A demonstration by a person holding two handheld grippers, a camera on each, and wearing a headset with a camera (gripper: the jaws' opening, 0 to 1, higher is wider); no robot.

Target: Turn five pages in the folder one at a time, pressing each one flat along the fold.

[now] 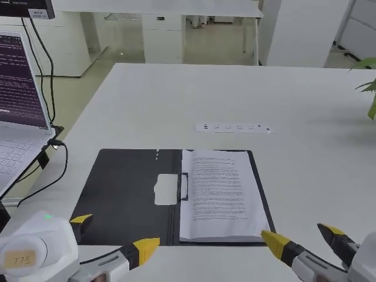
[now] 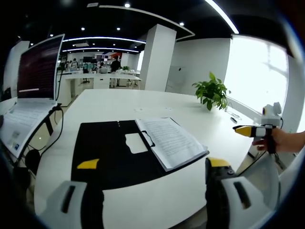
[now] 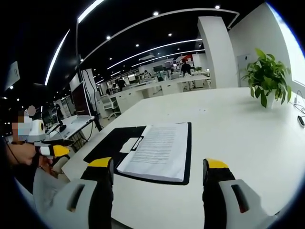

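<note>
Here we see the black folder (image 1: 129, 194) lying open on the white table (image 1: 235, 94), its pages (image 1: 220, 194) stacked on the right half. Our left gripper (image 1: 114, 232) and right gripper (image 1: 301, 235) hang near its front edge, both with jaws wide apart, holding nothing.

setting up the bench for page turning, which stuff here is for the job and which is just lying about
For the job:
black folder, lying open
stack of pages inside it
left gripper, open
right gripper, open

Just lying about:
laptop
cable
power strip
potted plant
</note>
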